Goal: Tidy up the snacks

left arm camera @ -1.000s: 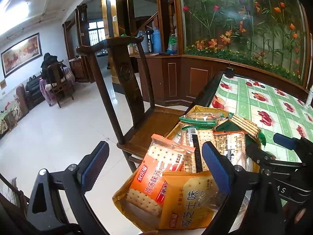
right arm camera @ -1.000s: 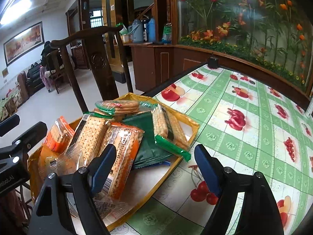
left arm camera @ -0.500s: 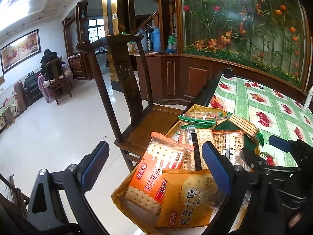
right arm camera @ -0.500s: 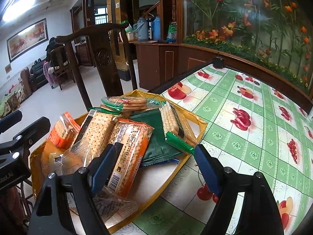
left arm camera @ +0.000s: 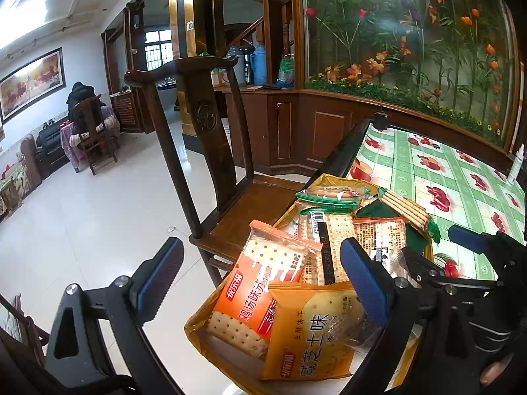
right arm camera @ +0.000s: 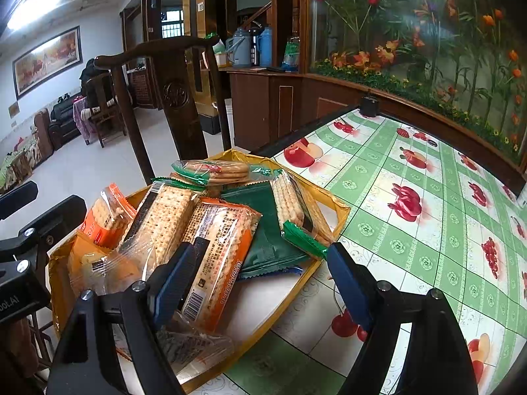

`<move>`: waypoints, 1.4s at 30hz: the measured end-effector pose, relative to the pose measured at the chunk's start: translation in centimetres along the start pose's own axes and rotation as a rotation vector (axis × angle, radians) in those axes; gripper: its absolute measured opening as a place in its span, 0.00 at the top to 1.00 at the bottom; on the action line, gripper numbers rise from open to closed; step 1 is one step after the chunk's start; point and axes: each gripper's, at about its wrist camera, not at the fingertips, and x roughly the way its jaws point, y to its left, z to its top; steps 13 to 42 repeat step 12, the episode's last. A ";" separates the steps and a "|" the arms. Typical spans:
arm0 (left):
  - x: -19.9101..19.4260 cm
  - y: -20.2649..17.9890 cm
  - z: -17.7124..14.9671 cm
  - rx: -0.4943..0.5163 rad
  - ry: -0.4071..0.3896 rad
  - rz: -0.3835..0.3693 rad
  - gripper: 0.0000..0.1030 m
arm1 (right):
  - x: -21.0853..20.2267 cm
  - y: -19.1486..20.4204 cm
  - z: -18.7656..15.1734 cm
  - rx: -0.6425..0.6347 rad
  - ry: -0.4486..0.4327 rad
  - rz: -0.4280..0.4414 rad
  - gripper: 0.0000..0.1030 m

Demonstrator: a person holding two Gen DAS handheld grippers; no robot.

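A gold tray at the table's corner holds several cracker packs. In the right wrist view an orange-edged cracker pack lies in front, a clear cracker pack beside it, green packs behind. In the left wrist view an orange pack and a yellow pack lie nearest. My left gripper is open, its fingers on either side of the orange pack. My right gripper is open over the tray's near edge, empty.
The tray sits on a green fruit-print tablecloth. A dark wooden chair stands by the table's corner. A wooden ledge with artificial flowers runs along the far side. The right gripper's body shows in the left view.
Both grippers have edged closer to the tray, so the packs look larger. Nothing was grasped and the packs have not moved.
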 end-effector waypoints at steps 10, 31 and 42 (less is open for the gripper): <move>-0.8 -0.3 -0.2 0.017 -0.054 0.016 0.07 | 0.0 0.3 0.0 -0.014 0.002 -0.002 0.20; -0.8 -0.4 -0.1 0.018 -0.050 0.012 0.07 | 0.0 0.3 0.0 -0.014 0.001 0.001 0.20; -0.8 -0.4 -0.1 0.018 -0.050 0.012 0.07 | 0.0 0.3 0.0 -0.014 0.001 0.001 0.20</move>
